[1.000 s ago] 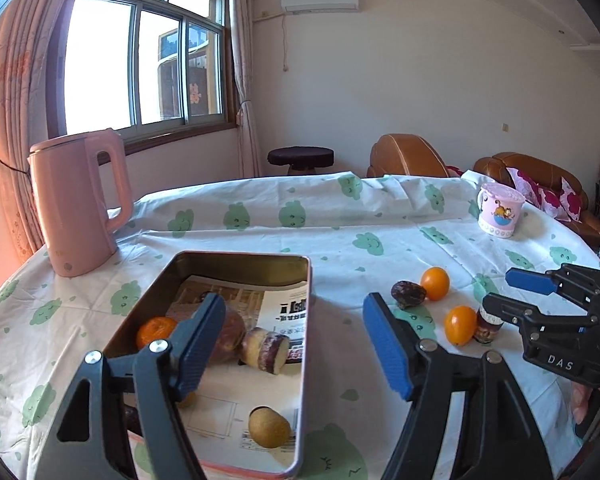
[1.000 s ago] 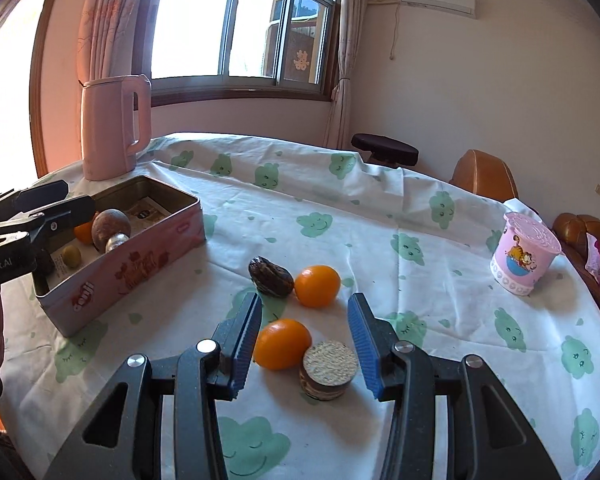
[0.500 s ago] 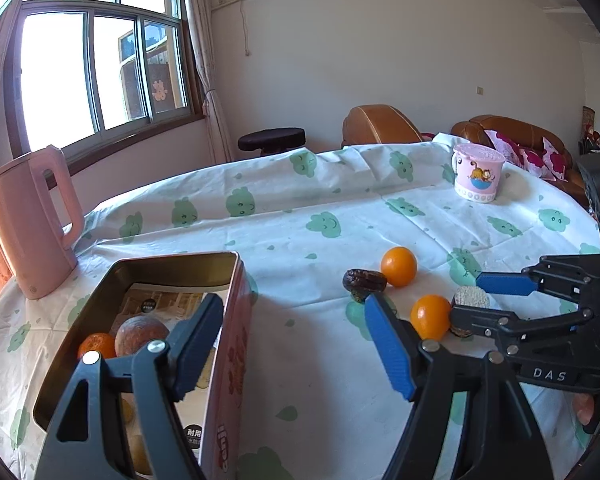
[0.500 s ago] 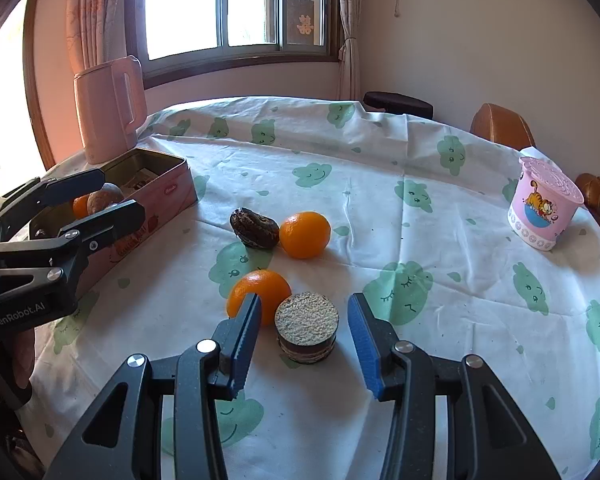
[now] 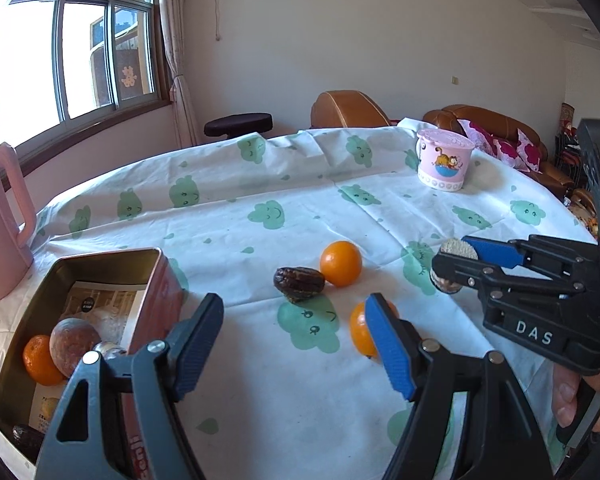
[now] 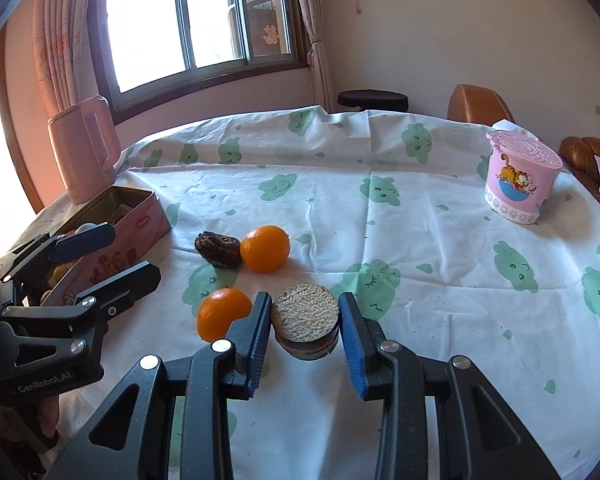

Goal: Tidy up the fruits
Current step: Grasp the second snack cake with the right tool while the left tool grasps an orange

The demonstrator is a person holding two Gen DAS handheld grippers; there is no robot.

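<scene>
We see a short round piece of cut fruit [image 6: 305, 322] with a pale grainy flat top and a dark banded side, sitting on the tablecloth [image 6: 420, 240] between the blue ribbed pads of the right claw [image 6: 304, 334]. Its jaws have just been closing, and the pads now press both sides of the piece, so we call it grasped. From the left wrist view the same piece [image 5: 456, 249] shows at the tip of the right claw [image 5: 458, 262].

Just left of it lies a smooth, glossy orange [image 6: 223, 314], close against the right claw's left finger. Farther back another orange [image 6: 265, 248] touches a dark, wrinkled, lumpy fruit [image 6: 218, 249].

The left claw [image 5: 292, 346] hangs released, jaws wide, gripping nothing; between its fingers we see only cloth, and its right pad overlaps the near orange [image 5: 362, 334] in view, though we cannot tell if it touches.

At the table's left edge stands a rectangular metal tin [image 5: 112, 258], pink outside and dull gold inside, lined with printed paper. In it rest an orange [image 5: 38, 360], a rough brown ball-shaped fruit [image 5: 74, 344] and a dark wrinkled one [image 5: 26, 436] in the near corner.

The cloth is thin white plastic, creased, printed with green smiling clouds. Behind the tin is a matte pink kettle [image 6: 86, 148]; far right, a pink lidded cartoon cup [image 6: 520, 176].
</scene>
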